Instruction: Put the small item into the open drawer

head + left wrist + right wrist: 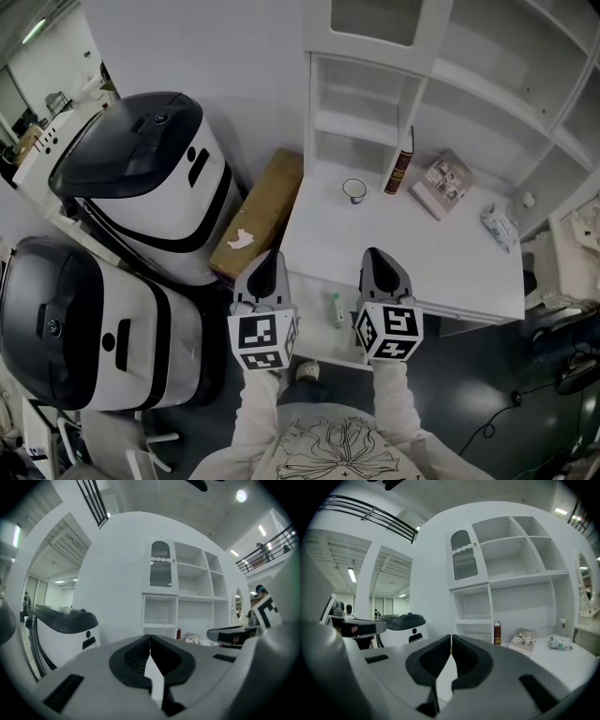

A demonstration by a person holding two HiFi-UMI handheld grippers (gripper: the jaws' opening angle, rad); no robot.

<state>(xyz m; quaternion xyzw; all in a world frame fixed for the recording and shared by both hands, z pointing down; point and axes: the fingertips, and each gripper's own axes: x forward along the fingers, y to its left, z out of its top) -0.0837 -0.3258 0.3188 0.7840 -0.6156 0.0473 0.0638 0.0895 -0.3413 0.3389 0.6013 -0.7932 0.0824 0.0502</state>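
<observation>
A small pale tube-like item (336,307) lies on the white surface of the pulled-out drawer (319,339), just below the desk's front edge and between my two grippers. My left gripper (273,255) is held over the desk's near left corner, its jaws closed together with nothing in them (150,639). My right gripper (374,253) hovers just right of the item, jaws also closed and empty (451,639). Both point toward the white shelf unit.
On the white desk (441,272) stand a cup (354,190), an upright dark book (399,161), a magazine (443,184) and a packet (499,226). A cardboard box (261,214) leans at the desk's left side. Two large white-and-black machines (150,178) stand further left.
</observation>
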